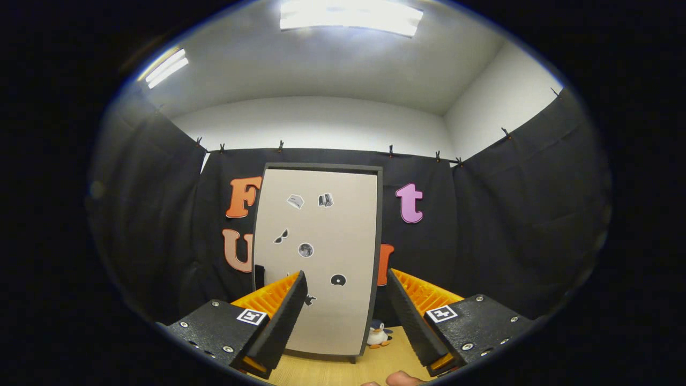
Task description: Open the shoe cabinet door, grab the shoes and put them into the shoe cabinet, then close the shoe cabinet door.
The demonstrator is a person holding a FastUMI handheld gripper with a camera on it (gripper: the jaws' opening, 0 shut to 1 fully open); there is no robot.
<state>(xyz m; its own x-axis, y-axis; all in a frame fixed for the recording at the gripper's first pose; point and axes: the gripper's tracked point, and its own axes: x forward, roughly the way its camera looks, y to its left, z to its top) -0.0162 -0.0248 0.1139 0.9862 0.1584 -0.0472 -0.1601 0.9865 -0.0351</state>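
The hand-held gripper (347, 313) is standing wide open, its two fingers spread well apart and grasping nothing, touching nothing. Beyond the fingers, the tall beige shoe cabinet with a dark frame (321, 257) is standing upright on the light wooden floor (343, 370), its flat door facing the gripper and sitting closed, with several small grey and black stickers (306, 250) dotting the panel. A small penguin toy (378, 334) is resting on the floor just beside the cabinet's lower right corner, showing between the fingers. A fingertip of the person's hand (402, 379) is peeking in beneath the gripper.
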